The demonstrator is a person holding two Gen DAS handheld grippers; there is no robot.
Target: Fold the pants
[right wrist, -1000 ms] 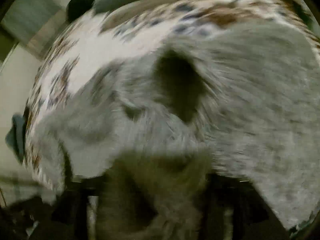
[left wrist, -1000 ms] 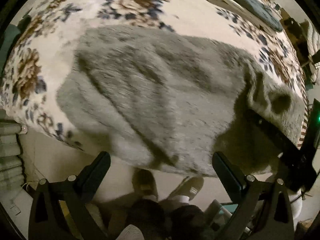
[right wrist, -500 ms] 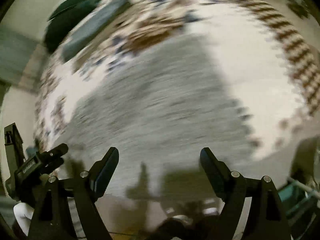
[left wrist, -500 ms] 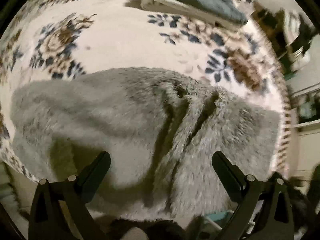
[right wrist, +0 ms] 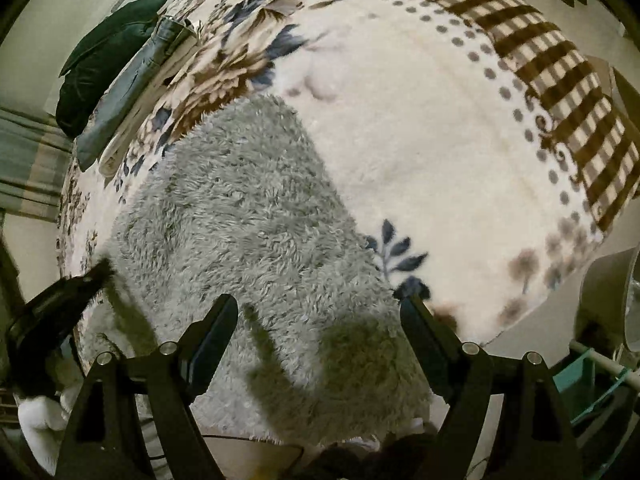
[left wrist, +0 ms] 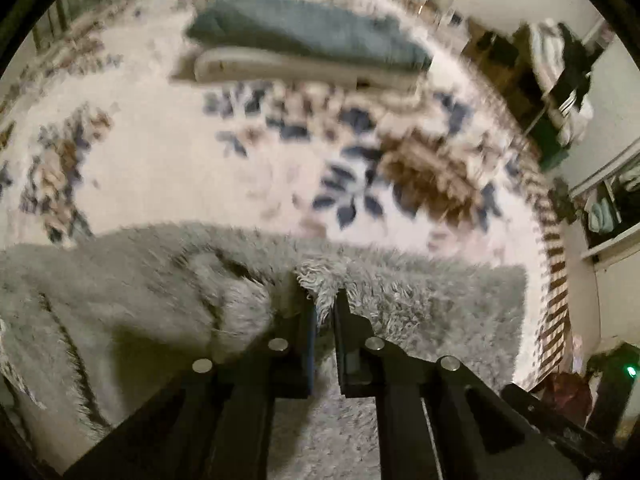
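The grey fluffy pants (left wrist: 420, 300) lie on a floral cream blanket (left wrist: 180, 160) on a bed. My left gripper (left wrist: 324, 304) is shut on a tuft of the pants' far edge, with fabric bunched to its left. In the right wrist view the pants (right wrist: 248, 216) lie flat and my right gripper (right wrist: 320, 312) is open and empty above their near end. The other gripper (right wrist: 56, 304) shows at the left edge of that view.
A stack of folded clothes (left wrist: 312, 48) lies at the far side of the bed, also seen in the right wrist view (right wrist: 128, 92) beside a dark green pillow (right wrist: 104, 52). The blanket has a brown checked border (right wrist: 560, 80). Shelves and clutter (left wrist: 568, 92) stand to the right.
My left gripper has moved forward over the pants and closed on their far edge. My right gripper let go of the fabric, opened and drew back above the pants' near end.
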